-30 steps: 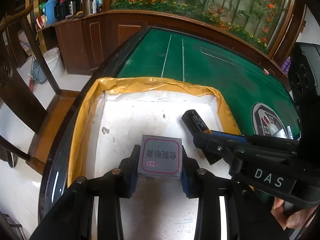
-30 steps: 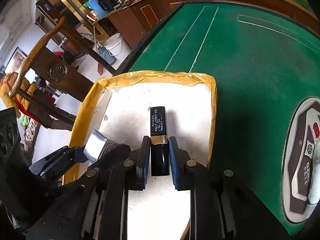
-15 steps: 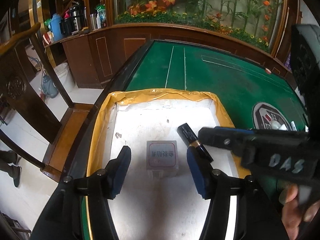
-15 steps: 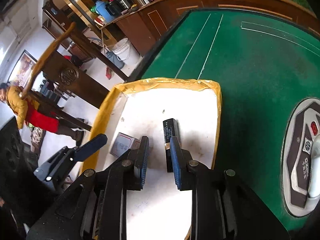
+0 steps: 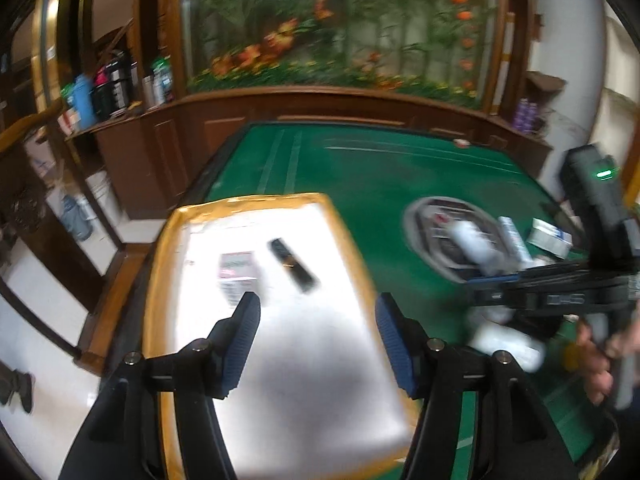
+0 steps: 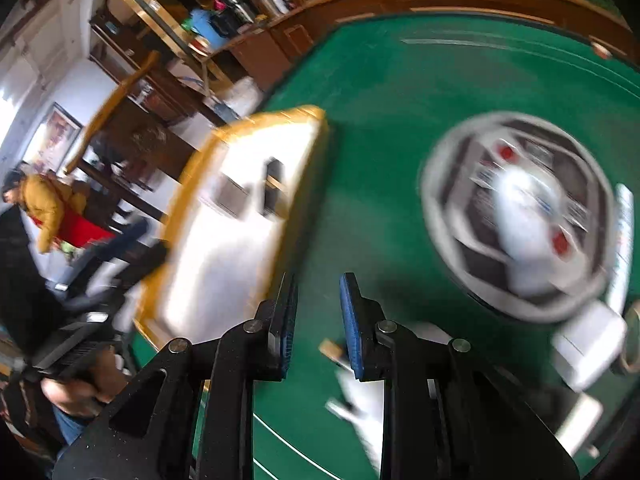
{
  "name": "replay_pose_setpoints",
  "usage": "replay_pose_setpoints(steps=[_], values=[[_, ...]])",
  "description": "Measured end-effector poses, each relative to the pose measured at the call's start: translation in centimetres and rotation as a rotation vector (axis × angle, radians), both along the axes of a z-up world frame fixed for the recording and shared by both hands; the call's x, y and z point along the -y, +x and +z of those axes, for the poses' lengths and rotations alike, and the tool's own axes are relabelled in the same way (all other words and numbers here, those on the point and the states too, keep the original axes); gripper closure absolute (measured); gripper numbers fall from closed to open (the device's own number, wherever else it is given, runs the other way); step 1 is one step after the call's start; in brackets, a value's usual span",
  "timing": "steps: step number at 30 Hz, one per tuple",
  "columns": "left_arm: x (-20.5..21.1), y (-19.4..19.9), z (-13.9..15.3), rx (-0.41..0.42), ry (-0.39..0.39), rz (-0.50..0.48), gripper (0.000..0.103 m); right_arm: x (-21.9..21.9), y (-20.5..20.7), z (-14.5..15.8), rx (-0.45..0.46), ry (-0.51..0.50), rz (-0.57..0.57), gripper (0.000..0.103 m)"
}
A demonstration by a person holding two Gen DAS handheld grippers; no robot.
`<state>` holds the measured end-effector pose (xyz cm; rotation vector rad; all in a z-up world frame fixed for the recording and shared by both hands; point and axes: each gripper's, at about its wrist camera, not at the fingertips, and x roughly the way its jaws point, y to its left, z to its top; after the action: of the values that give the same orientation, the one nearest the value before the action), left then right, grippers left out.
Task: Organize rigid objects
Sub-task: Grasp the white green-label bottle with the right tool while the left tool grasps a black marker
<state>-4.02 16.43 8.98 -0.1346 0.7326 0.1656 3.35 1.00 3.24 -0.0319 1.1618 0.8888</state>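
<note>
Yellow-jacketed bystander (image 6: 44, 204) in right view only

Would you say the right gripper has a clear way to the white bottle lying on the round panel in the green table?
Probably yes. The right gripper hangs empty over bare green felt, jaws narrowly apart, and nothing stands between it and the white bottle; the jaws would likely need to open wider.

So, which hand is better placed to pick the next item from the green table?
Right. The right gripper is over the green table, close to the white items lying there, with nothing between its fingers. The left gripper, whose fingers have just been opening and are empty, hangs over the tray.
</note>
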Motion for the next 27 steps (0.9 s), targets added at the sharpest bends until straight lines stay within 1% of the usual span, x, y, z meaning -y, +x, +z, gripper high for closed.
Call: replay_pose_setpoints(steps=[2, 4, 7, 8, 9, 12, 13, 15, 16, 19, 21, 24, 27], values=[[1.5, -0.3, 0.0, 0.011, -0.031, -0.043, 0.039, 1.4, -0.2, -0.1, 0.019, 0.016, 0.015, 0.08], [2.8, -0.5, -0.2, 0.004, -0.044, -0.073, 0.039, 2.3, -0.5, 0.0, 0.031, 0.009, 0.015, 0.08], [4.5, -1.1, -0.7, -0.007, -0.052, -0.105, 0.039, 3.1, -1.5, -0.4, -0.009, 0.021, 0.083, 0.08], [5.0, -1.5, -0.8, -0.01, -0.054, -0.113, 0.039, 3.3, -2.2, -0.7, -0.008, 0.006, 0.106, 0.079], [5.4, -2.0, -0.9, -0.011, -0.055, -0.12, 0.039, 3.5, -3.0, -1.0, 0.0, -0.011, 0.123, 0.076], [6.6, -3.5, -1.2, -0.011, -0.045, -0.152, 0.039, 4.6, -4.8, -2.2, -0.044, -0.038, 0.197, 0.075], [7.0, -3.9, -1.3, -0.006, -0.043, -0.16, 0.039, 4.8, -5.2, -2.3, -0.039, -0.043, 0.217, 0.075], [7.5, -4.7, -1.5, -0.009, -0.049, -0.172, 0.039, 5.2, -6.0, -2.2, 0.02, -0.062, 0.249, 0.075], [7.6, -4.9, -1.6, -0.005, -0.054, -0.177, 0.039, 5.3, -6.1, -2.1, 0.036, -0.06, 0.261, 0.075], [8.1, -5.7, -1.8, -0.006, -0.064, -0.181, 0.039, 6.0, -6.3, -1.2, 0.046, 0.003, 0.291, 0.075], [8.6, -6.1, -1.8, -0.001, -0.057, -0.186, 0.039, 6.3, -6.5, -0.9, 0.058, 0.019, 0.32, 0.075], [9.2, -6.3, -1.9, -0.002, -0.034, -0.205, 0.039, 7.4, -7.1, -0.9, 0.066, 0.052, 0.319, 0.075], [9.7, -5.9, -2.1, -0.005, -0.038, -0.212, 0.039, 6.9, -6.9, -1.4, 0.089, 0.063, 0.305, 0.075]])
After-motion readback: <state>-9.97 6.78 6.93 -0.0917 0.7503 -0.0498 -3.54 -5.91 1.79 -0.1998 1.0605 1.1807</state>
